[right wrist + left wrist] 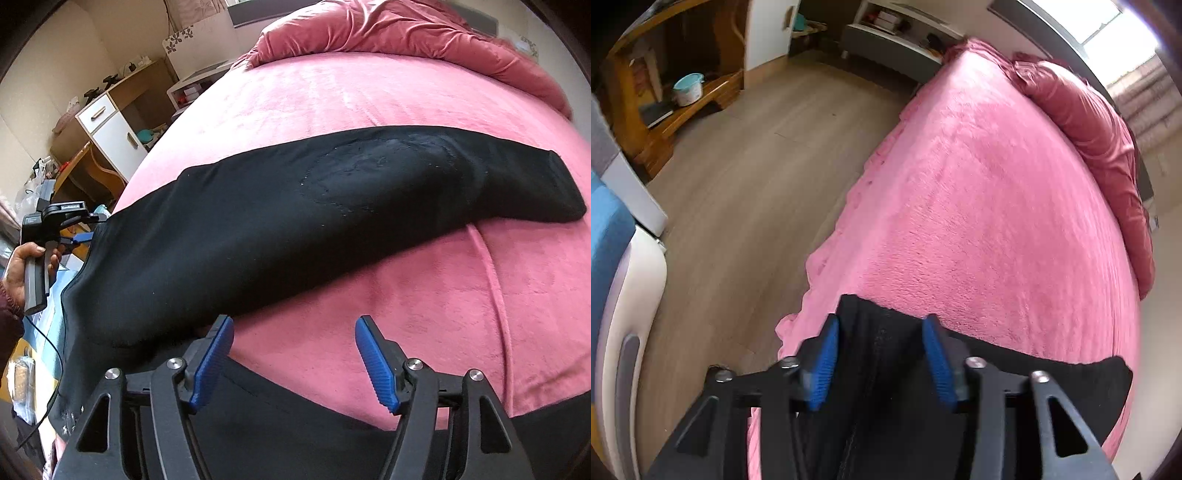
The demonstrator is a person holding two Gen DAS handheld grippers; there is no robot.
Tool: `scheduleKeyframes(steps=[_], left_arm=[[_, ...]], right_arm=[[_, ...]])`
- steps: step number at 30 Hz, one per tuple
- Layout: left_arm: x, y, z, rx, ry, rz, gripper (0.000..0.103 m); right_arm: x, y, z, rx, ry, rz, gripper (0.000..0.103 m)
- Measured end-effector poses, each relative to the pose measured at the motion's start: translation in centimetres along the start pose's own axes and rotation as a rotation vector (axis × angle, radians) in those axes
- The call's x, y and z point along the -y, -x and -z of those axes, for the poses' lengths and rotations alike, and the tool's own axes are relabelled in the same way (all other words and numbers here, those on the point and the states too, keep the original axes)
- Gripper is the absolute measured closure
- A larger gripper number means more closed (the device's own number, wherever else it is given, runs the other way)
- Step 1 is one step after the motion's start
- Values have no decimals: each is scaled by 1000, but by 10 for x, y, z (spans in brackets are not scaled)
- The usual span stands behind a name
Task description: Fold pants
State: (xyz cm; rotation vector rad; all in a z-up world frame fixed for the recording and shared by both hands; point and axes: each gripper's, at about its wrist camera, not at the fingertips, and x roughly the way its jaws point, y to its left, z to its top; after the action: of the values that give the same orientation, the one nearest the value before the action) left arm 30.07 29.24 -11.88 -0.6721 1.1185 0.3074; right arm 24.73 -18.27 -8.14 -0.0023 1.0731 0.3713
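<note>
The black pants point(295, 206) are spread lengthwise across the pink bed point(424, 295), waist overhanging its edge. Both the left gripper point(882, 363) and the right gripper point(293, 363) are held with fingers apart, nothing clamped. For a clean fold, both layers should probably be pinched at the pants' waist edge.

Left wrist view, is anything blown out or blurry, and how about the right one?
Left wrist view: the window is blown out white, and edges smear from fisheye bending. Right wrist view: evenly lit, the black pants sharp, the bed bulging.
</note>
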Motion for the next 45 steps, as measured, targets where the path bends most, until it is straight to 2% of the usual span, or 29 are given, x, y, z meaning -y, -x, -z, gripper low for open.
scheduleKeyframes(steps=[4,5,7,9,10,13,15,17,22,23,28,32,34,37,41,45], left_arm=[[-3,-7,-3,-13,33,13,61],[-3,-6,-3,-4,35,18,66],[2,-2,-2,11,-10,-1,83],[9,8,4,38,-60,8,92],[12,16,8,62,-79,17,94],[28,60,29,176,-166,108,94],[38,86,46,210,-222,177,94],[49,120,76,255,-322,253,95],[51,179,144,269,-431,476,95],[47,192,162,263,-442,541,95],[26,227,225,228,-481,709,95],[1,244,262,190,-493,753,95],[-8,247,268,185,-492,735,95],[-18,248,270,169,-463,741,96],[-24,250,264,174,-445,742,98],[-33,248,264,166,-420,734,98]], right_arm=[[1,0,2,-8,-10,1,34],[1,1,3,-8,-15,3,34],[3,3,4,-7,-24,3,34],[4,6,5,-1,-32,4,34],[4,7,5,1,-34,6,34],[7,11,8,8,-45,9,34],[8,13,10,14,-52,7,34],[10,17,12,18,-61,3,34],[22,26,11,36,-113,-26,34],[26,28,9,38,-125,-32,34],[46,35,-11,68,-189,-59,34],[63,38,-43,100,-269,-96,34],[69,33,-59,99,-311,-119,34],[84,22,-85,102,-381,-110,38],[103,5,-114,96,-455,-76,56],[110,-20,-135,43,-472,-43,58]])
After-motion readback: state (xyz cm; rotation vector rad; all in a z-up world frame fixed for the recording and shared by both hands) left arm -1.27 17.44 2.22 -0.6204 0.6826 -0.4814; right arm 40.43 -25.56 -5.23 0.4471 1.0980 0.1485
